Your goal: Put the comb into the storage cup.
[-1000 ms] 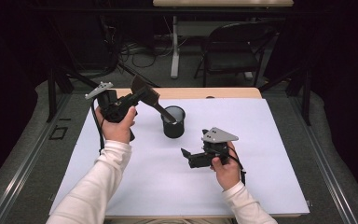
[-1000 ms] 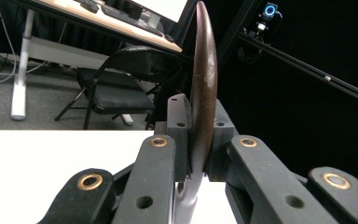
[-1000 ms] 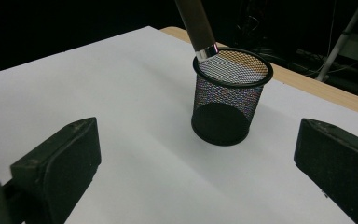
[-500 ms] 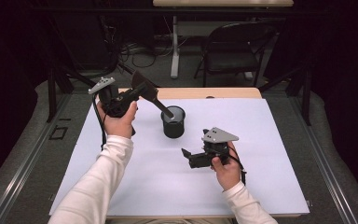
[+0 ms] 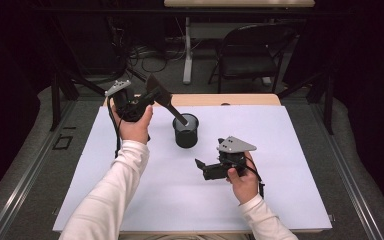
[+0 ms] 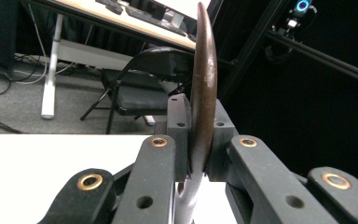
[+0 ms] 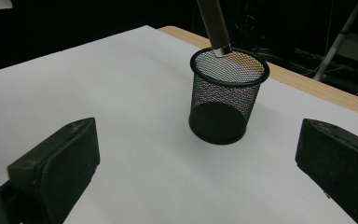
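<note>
Your left gripper (image 5: 147,100) is clamped on the broad brown blade of a spatula (image 5: 161,96); in the left gripper view the blade (image 6: 203,88) stands on edge between the two pads (image 6: 179,135), which press on it from both sides. You hold it raised above the far left part of the white table (image 5: 280,150), with the spatula slanting down to the right so that its handle tip sits at the mouth of the black mesh cup (image 5: 186,131). In the right gripper view that metal-capped tip (image 7: 221,49) meets the cup's far rim (image 7: 229,70). The cup stands upright near the middle of the table. Your right gripper (image 5: 202,169) rests low on the table, just right of the cup, jaws spread wide and holding nothing, facing the cup.
</note>
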{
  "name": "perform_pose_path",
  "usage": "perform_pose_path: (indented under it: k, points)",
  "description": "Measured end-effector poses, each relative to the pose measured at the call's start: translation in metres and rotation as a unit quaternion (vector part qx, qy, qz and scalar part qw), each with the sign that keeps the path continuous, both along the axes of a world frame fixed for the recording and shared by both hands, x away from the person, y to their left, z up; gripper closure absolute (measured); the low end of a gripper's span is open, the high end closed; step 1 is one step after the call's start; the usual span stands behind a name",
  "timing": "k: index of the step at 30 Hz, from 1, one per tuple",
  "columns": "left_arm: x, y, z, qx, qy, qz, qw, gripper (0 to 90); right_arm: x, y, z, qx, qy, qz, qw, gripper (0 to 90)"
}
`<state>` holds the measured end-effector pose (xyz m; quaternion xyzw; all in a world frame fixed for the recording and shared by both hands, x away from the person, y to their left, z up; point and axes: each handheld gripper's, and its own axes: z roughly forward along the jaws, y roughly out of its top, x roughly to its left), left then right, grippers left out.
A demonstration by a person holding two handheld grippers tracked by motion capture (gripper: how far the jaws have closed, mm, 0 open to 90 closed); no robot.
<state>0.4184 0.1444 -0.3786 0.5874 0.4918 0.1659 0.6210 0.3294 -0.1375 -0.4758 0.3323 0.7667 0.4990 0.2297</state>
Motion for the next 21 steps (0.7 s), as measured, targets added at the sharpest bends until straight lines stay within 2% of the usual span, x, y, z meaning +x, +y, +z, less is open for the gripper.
perform_pose_path:
  k: [14,21]
  points:
    - [0.011,-0.013,-0.003,0.022,0.008,0.013,0.9996,84.1,0.0,-0.002,0.001,0.006,0.002,-0.001,1.0,0.0]
    - [0.016,-0.017,-0.006,0.023,0.016,0.02,0.9994,84.1,0.0,-0.003,0.001,0.007,0.003,-0.001,1.0,0.0]
